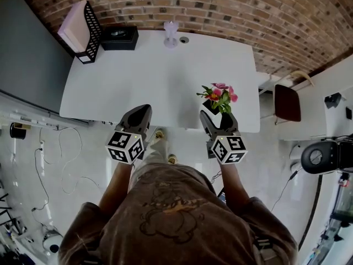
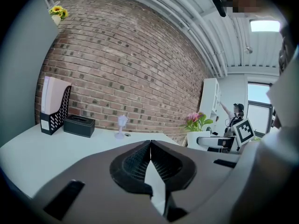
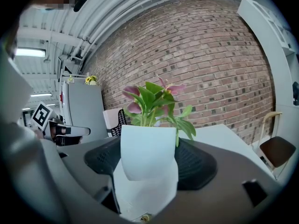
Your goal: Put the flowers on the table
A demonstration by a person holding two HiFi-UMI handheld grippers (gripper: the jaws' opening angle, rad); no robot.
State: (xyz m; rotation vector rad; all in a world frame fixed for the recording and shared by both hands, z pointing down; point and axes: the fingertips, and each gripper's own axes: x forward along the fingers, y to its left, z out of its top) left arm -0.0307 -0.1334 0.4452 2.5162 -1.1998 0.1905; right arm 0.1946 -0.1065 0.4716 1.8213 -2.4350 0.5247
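The flowers point(image 1: 220, 97) are pink blooms with green leaves in a small white pot point(image 3: 148, 150). My right gripper point(image 1: 217, 118) is shut on the pot, its jaws pressed against both sides, holding it upright over the near right part of the white table point(image 1: 138, 81). From the left gripper view the flowers point(image 2: 197, 120) appear off to the right. My left gripper point(image 1: 138, 118) hovers at the table's near edge; in its own view the jaws point(image 2: 150, 160) meet, shut with nothing between them.
At the back of the table stand a black mesh file holder point(image 1: 83, 32), a black box point(image 1: 119, 37) and a small clear vase point(image 1: 171, 34). A brick wall point(image 1: 220, 10) lies behind. A brown chair point(image 1: 287, 102) stands right of the table. Cables point(image 1: 49, 159) lie on the floor.
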